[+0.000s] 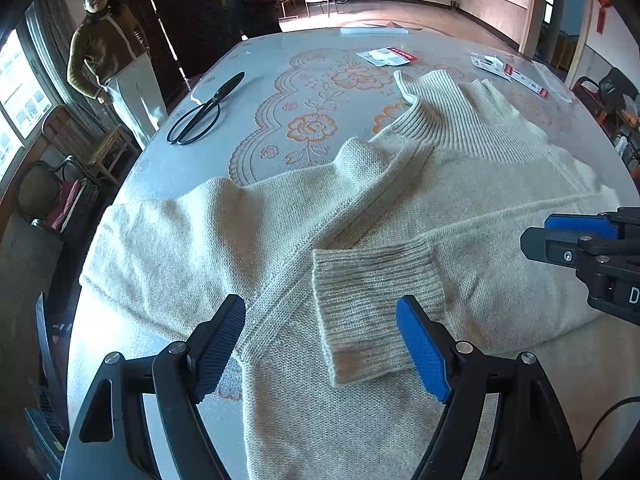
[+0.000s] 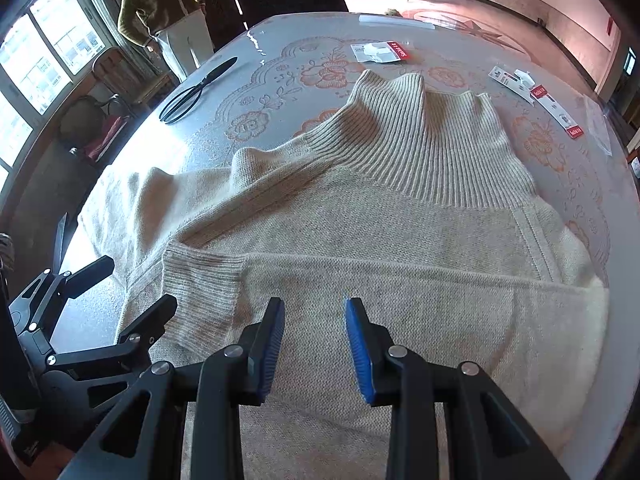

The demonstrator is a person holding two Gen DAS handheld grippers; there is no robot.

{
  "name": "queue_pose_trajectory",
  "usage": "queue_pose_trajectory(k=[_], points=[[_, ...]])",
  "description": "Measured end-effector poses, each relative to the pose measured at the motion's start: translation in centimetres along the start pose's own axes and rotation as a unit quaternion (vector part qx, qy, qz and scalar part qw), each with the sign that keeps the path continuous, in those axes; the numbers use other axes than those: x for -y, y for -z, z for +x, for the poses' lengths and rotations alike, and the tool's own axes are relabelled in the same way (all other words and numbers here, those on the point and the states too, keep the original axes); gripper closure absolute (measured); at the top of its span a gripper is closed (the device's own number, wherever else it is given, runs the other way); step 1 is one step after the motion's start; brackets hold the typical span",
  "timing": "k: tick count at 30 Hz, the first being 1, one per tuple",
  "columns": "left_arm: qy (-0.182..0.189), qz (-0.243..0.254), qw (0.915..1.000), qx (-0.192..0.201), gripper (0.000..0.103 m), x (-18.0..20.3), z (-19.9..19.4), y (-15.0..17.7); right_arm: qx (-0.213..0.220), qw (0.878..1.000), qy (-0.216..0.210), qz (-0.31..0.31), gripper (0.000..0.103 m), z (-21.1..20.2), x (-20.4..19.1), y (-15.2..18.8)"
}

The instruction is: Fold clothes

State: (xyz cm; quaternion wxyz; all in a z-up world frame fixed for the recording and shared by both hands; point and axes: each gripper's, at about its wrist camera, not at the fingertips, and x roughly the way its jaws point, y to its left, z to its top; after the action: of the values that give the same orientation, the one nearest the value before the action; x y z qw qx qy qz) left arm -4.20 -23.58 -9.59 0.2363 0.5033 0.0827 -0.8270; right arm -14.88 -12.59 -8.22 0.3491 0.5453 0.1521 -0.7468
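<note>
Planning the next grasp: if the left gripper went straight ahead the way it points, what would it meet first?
Most likely the ribbed sleeve cuff lying across the sweater, which sits between the open left gripper fingers. Height above the knit is unclear.

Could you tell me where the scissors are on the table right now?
The scissors lie on the table's far left in both views, beyond the sweater's left sleeve and apart from it, near the edge.

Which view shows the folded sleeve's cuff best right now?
The left wrist view: the cuff lies whole and close between the open left gripper's fingers, ribbing clear. The right wrist view shows it off to the left, smaller, partly behind the left gripper.
</note>
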Motion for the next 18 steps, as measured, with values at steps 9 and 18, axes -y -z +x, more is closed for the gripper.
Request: queue_pose_trajectory(k=[9, 18], points=[[0.009, -0.009, 0.9999, 0.005, 0.024, 0.1, -0.3, 0.2, 0.015, 1.0, 0.024, -0.006, 0.072, -0.5, 0.4, 0.1], [0.008, -0.01, 0.9998, 0.014, 0.024, 0.7, -0.6, 0.3, 0.044, 0.997, 0.053, -0.022, 0.055, -1.5, 0.8, -0.1]])
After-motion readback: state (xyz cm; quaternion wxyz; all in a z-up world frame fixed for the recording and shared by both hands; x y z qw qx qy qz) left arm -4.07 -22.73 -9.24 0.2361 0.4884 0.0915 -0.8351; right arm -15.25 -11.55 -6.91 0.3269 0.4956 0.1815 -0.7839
